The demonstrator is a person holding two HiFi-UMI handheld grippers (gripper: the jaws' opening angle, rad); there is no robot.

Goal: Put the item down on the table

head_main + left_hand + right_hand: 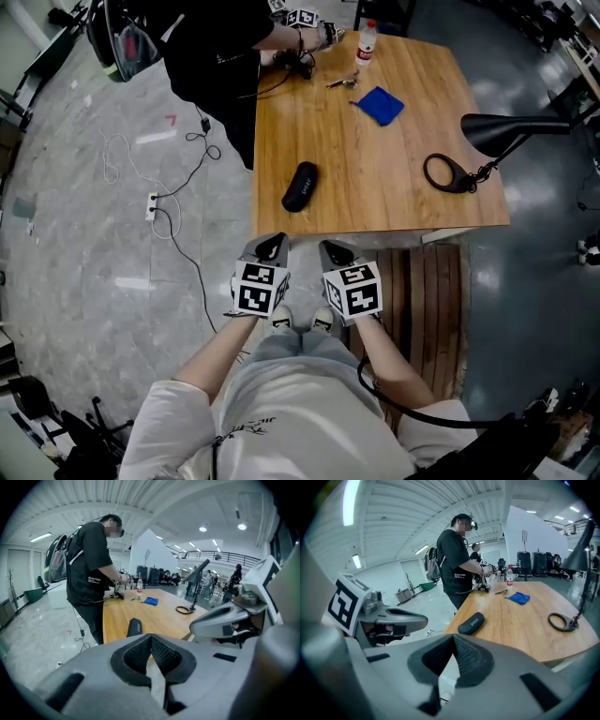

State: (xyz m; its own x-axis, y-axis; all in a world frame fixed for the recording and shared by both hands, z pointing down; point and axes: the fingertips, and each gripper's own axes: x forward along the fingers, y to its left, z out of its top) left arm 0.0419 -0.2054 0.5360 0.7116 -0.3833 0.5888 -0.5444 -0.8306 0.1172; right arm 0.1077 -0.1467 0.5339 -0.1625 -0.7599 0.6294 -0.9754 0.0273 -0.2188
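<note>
A black oblong case (pixel 300 187) lies on the wooden table (pixel 394 202) near its front left corner, with nothing touching it. It also shows in the left gripper view as the case (pixel 135 626) and in the right gripper view as the case (pixel 471 623). My left gripper (pixel 273 246) is just short of the table's front edge, shut and empty; its pads meet in its own view (pixel 151 639). Beside it, my right gripper (pixel 333 251) is also shut with nothing between its pads (pixel 453 638). Both point toward the table.
A blue cloth (pixel 380 105), a bottle (pixel 367 41) and small metal items (pixel 342 82) sit at the far end, where a person in black (pixel 220 47) works. A black desk lamp (pixel 511 131) with a ring base (pixel 448 173) stands at the right. Cables and a power strip (pixel 151 206) lie on the floor.
</note>
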